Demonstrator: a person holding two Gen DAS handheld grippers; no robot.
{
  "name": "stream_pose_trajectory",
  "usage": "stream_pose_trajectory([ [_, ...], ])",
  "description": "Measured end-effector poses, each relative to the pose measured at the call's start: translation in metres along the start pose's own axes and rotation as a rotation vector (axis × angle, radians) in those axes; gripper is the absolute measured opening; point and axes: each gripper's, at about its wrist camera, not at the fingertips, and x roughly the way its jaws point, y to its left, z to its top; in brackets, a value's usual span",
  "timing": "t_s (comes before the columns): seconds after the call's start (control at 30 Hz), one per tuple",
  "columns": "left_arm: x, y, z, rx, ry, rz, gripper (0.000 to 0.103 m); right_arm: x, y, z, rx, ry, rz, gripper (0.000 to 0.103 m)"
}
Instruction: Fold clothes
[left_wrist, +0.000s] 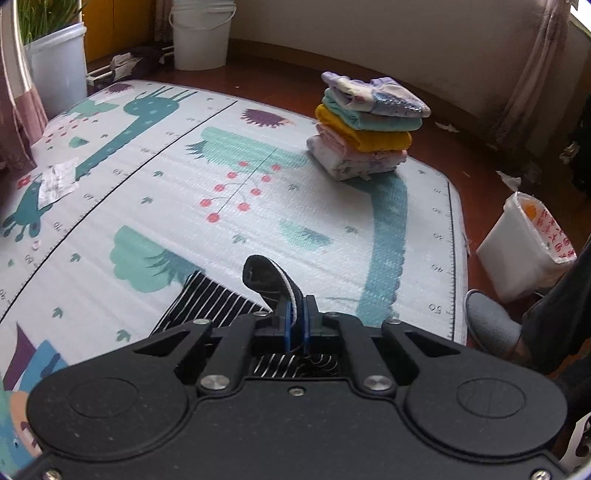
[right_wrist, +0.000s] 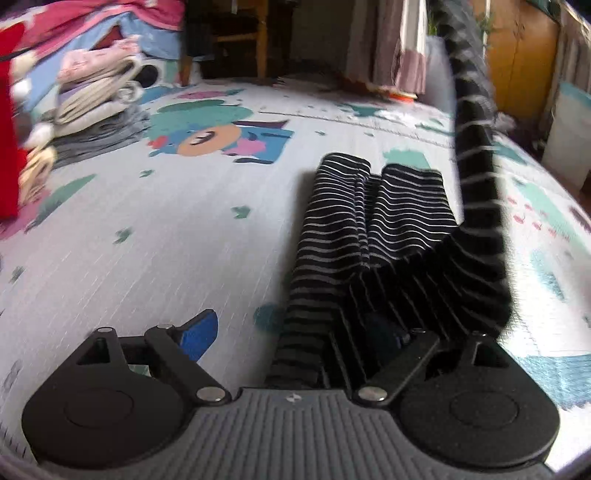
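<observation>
A black garment with thin white stripes (right_wrist: 369, 221) lies crumpled on the patterned play mat (right_wrist: 147, 258). One strip of it rises steeply at the right (right_wrist: 476, 155). My left gripper (left_wrist: 297, 317) is shut on a black edge of this garment (left_wrist: 266, 277), which curls up above the blue pads; more striped cloth (left_wrist: 207, 302) lies below on the mat (left_wrist: 258, 206). My right gripper (right_wrist: 295, 326) stands wide open. Its left blue finger (right_wrist: 197, 334) is bare over the mat, and the striped cloth drapes over and hides its right finger.
A stack of folded clothes (left_wrist: 365, 129) sits at the mat's far right corner. A heap of unfolded clothes (right_wrist: 96, 92) lies at the far left of the right wrist view. White buckets (left_wrist: 201, 33), a bag-lined bin (left_wrist: 524, 243) and a person's slipper (left_wrist: 491, 321) stand on the floor beside the mat.
</observation>
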Motion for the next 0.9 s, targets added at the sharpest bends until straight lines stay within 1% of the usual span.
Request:
stream_pose_trajectory([
  [0.07, -0.001, 0.006, -0.004, 0.005, 0.016, 0.022, 0.004, -0.021, 0.013, -0.013, -0.062, -0.016, 0.033, 0.086],
  [0.1, -0.001, 0.010, -0.007, 0.003, 0.026, 0.034, 0.004, -0.025, 0.019, -0.018, -0.090, -0.010, 0.055, 0.087],
  [0.2, 0.003, 0.022, -0.014, 0.003, 0.063, 0.081, 0.004, -0.027, 0.036, -0.033, -0.164, 0.078, 0.130, 0.086],
  [0.27, 0.012, 0.030, -0.020, 0.025, 0.105, 0.135, 0.004, -0.022, 0.039, -0.040, -0.170, 0.138, 0.123, 0.087],
  [0.33, 0.025, 0.038, -0.027, 0.064, 0.155, 0.193, 0.004, -0.022, 0.038, -0.040, -0.159, 0.140, 0.119, 0.087],
  [0.43, 0.054, 0.050, -0.041, 0.154, 0.259, 0.311, 0.004, -0.020, 0.035, -0.037, -0.137, 0.149, 0.124, 0.088],
  [0.5, 0.070, 0.061, -0.046, 0.135, 0.279, 0.321, 0.004, -0.019, 0.036, -0.037, -0.133, 0.149, 0.125, 0.088],
  [0.57, 0.085, 0.068, -0.051, 0.146, 0.301, 0.341, 0.004, -0.021, 0.038, -0.041, -0.142, 0.145, 0.125, 0.091],
  [0.63, 0.100, 0.069, -0.054, 0.177, 0.324, 0.361, 0.004, -0.021, 0.039, -0.042, -0.147, 0.143, 0.126, 0.092],
  [0.67, 0.106, 0.069, -0.054, 0.199, 0.333, 0.375, 0.004, -0.021, 0.039, -0.043, -0.141, 0.142, 0.127, 0.093],
  [0.8, 0.128, 0.064, -0.058, 0.368, 0.391, 0.466, 0.004, -0.017, 0.042, -0.044, -0.135, 0.141, 0.131, 0.095],
  [0.9, 0.132, 0.065, -0.055, 0.347, 0.351, 0.431, 0.004, -0.018, 0.042, -0.045, -0.138, 0.137, 0.133, 0.096],
])
